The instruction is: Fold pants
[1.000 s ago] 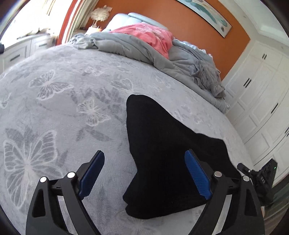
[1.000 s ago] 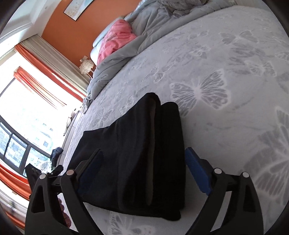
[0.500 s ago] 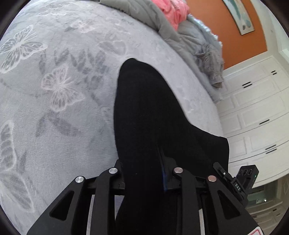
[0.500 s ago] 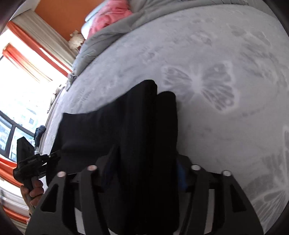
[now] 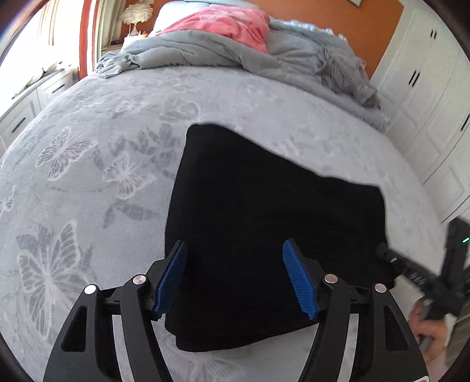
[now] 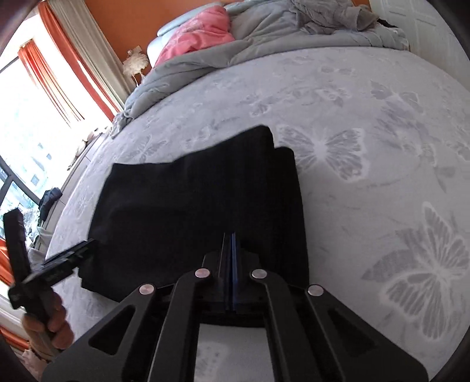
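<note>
The black pants (image 5: 264, 223) lie folded into a thick rectangle on the grey butterfly bedspread (image 5: 88, 176). My left gripper (image 5: 238, 276) is open above the near edge of the pants, its blue pads apart and holding nothing. In the right wrist view the pants (image 6: 188, 199) show stacked layers along their right side. My right gripper (image 6: 230, 244) is shut, pads pressed together over the near edge of the pants; no cloth shows between the pads. The right gripper also shows at the left wrist view's right edge (image 5: 411, 267).
A crumpled grey duvet (image 5: 223, 50) and a pink blanket (image 5: 229, 23) lie heaped at the head of the bed. White wardrobe doors (image 5: 434, 111) stand to the right. A window with orange curtains (image 6: 58, 76) is on the left. The left gripper's handle (image 6: 55, 264) is held in a hand.
Half a second ago both grippers were shut on the pants. Now the left gripper has opened and drawn back, and the pants lie flat, folded. The right gripper stays shut.
</note>
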Motion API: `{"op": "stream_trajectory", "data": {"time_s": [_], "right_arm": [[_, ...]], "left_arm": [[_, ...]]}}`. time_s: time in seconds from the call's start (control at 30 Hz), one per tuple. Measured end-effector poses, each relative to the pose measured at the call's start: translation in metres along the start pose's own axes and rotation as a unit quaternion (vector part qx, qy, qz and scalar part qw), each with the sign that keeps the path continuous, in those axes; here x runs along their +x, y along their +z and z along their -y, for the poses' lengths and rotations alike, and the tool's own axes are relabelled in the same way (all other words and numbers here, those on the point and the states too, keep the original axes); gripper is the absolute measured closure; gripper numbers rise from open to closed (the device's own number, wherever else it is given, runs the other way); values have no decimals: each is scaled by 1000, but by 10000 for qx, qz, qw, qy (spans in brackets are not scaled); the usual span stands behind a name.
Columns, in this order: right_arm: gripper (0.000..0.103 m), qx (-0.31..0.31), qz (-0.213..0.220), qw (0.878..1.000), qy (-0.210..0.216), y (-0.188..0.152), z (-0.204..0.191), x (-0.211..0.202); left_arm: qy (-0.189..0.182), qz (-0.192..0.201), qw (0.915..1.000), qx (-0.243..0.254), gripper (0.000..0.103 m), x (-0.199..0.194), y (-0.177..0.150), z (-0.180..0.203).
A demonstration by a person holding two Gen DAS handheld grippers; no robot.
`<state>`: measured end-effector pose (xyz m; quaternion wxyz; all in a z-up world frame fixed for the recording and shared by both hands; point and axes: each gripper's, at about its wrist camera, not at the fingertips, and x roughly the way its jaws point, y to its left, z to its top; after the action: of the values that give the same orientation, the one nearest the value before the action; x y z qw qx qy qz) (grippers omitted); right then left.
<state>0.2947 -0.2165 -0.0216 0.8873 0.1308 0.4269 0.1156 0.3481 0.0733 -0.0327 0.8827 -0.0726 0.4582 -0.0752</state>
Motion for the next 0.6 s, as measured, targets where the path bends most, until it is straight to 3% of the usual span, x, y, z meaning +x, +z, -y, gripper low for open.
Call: {"op": "stream_trajectory", "data": {"time_s": [0.07, 0.17, 0.23, 0.27, 0.33, 0.4, 0.47, 0.5, 0.53, 0.6], "right_arm": [[101, -493, 244, 9981, -283, -3, -18, -18], [96, -672, -78, 9933, -941, -10, -8, -4], [78, -296, -143, 9972, -669, -13, 8, -6], [63, -191, -167, 9984, -507, -12, 11, -6], [48, -75, -390, 9986, -340, -12, 14, 5], [48, -87, -475, 9981, -391, -14, 12, 19], [66, -146, -367, 9983, -435, -13, 6, 22], [83, -192, -324, 9984, -433, -9, 1, 19], [88, -183, -271, 9991, -278, -5, -2, 11], [89, -244, 56, 9996, -117, 4, -10, -15]], "left_arm": [[191, -20, 9998, 95, 39, 9, -11, -3], [107, 48, 9999, -53, 38, 7, -17, -11], [111, 85, 9999, -94, 38, 3, -17, -10], [93, 95, 9999, -103, 37, 0, -18, -9], [35, 122, 9999, -70, 33, -7, -21, -5], [72, 149, 9998, 54, 31, -12, -25, 3], [168, 161, 9996, 187, 30, -14, -27, 12], [200, 155, 9994, 236, 30, -14, -28, 16], [251, 175, 9992, 272, 30, -14, -28, 21], [361, 208, 9985, 352, 30, -16, -28, 26]]}}
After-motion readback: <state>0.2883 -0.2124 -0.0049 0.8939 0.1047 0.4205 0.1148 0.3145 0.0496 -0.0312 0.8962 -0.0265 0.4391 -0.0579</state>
